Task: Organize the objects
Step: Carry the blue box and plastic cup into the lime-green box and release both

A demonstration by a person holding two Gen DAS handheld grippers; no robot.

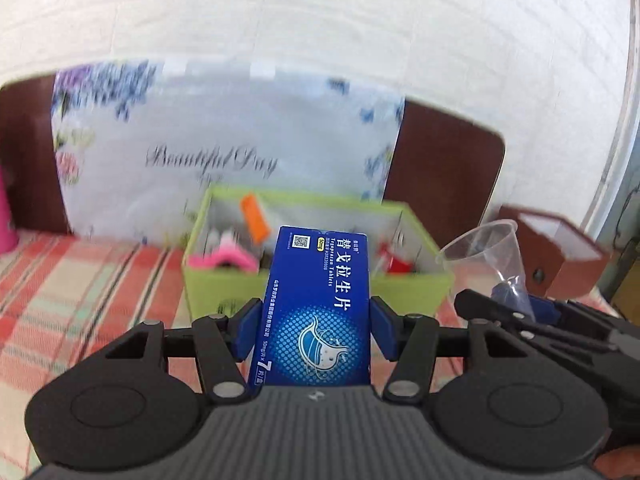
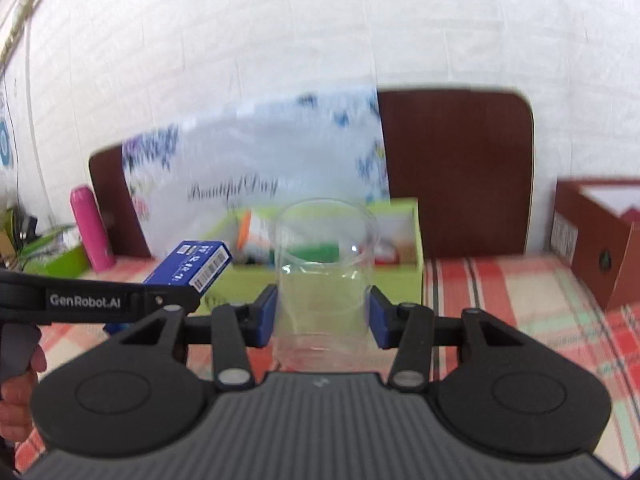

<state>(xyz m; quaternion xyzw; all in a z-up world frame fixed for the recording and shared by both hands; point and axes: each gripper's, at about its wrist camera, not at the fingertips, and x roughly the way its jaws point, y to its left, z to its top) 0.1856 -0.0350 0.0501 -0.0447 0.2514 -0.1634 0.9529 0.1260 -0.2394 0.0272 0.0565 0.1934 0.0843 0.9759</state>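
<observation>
My left gripper (image 1: 314,322) is shut on a blue medicine box (image 1: 316,304) and holds it upright above the bed, just short of the green storage box (image 1: 224,284). The blue medicine box also shows in the right wrist view (image 2: 188,266). My right gripper (image 2: 322,316) is shut on a clear plastic cup (image 2: 324,276), also held in front of the green storage box (image 2: 400,276). The cup shows in the left wrist view (image 1: 486,256) at the right. The green box holds a pink item (image 1: 222,258), an orange item (image 1: 254,216) and a red item (image 1: 394,262).
A plaid red bedsheet (image 1: 80,280) covers the surface. A floral pillow (image 1: 224,148) leans on a dark brown headboard (image 2: 460,168) behind the green box. A brown open box (image 2: 592,236) stands at the right. A pink bottle (image 2: 90,232) stands at the left.
</observation>
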